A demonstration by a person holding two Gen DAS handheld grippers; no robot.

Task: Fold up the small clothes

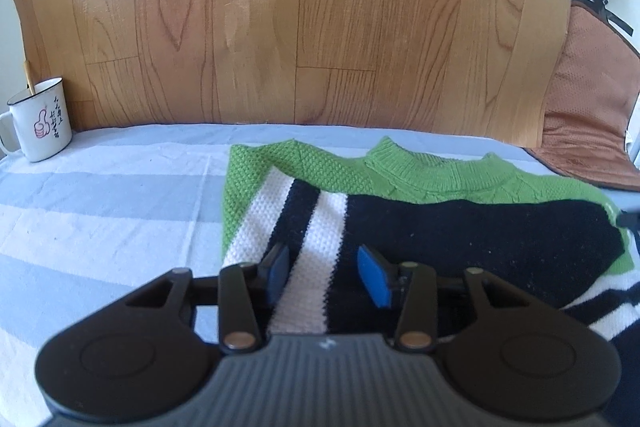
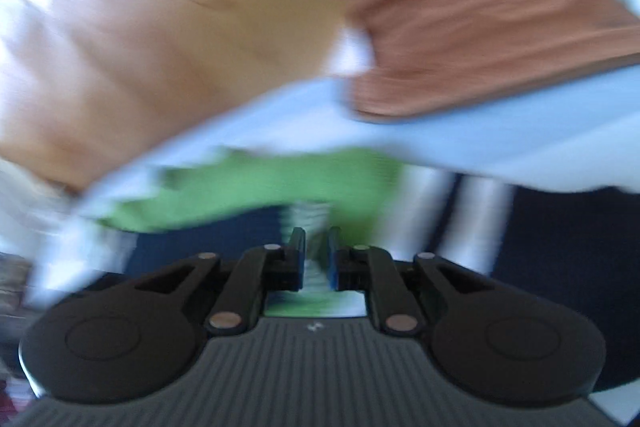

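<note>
Ahead of left gripper (image 1: 324,273): a small knitted sweater (image 1: 400,203), green, white and navy, is lying partly folded on a striped sheet (image 1: 100,195).
Left gripper: its jaws are standing partly open over a white stripe, pressing nothing.
Right gripper (image 2: 316,255): its jaws are nearly shut; blur is hiding whether green knit is pinched between them.
Doing it well: I judge each gripper should be catching both layers at the edge, then carrying the fold over evenly.
Writing: a white mug (image 1: 38,125), far left, is showing a pink thumbs-up and unreadable characters.
</note>
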